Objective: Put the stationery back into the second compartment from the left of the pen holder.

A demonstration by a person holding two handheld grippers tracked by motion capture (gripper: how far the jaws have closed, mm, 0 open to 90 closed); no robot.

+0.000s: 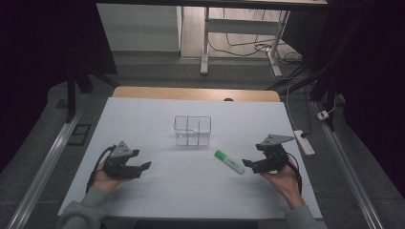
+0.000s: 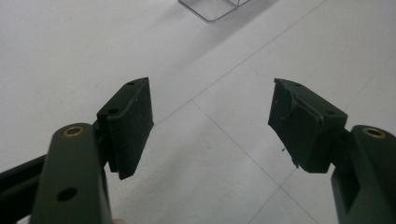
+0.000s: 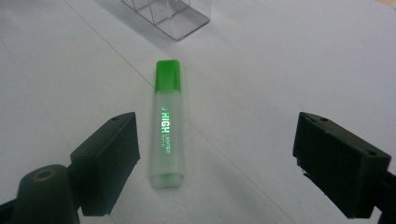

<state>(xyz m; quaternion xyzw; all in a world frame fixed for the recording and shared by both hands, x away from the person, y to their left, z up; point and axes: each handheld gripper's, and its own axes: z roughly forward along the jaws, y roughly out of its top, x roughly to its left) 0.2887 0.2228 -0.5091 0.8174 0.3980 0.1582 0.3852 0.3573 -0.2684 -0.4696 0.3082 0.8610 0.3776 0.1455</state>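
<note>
High view: a clear divided organizer [image 1: 192, 130] stands mid-tabletop [image 1: 143, 114]; a green highlighter [image 1: 229, 161] lies toward the right edge, just beside the right gripper [image 1: 248, 163]. The left gripper [image 1: 144, 166] sits near the left edge.

Left gripper view: jaws wide, empty.

Right gripper view: jaws wide, the highlighter [image 3: 167, 122] lying between them, untouched.

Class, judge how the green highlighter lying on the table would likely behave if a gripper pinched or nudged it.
The highlighter looks like rigid plastic, so probably stiff and light. Its flattish body lies stable on the table; it would likely slide, not roll. The smooth casing might slip between the right gripper pads.
</note>
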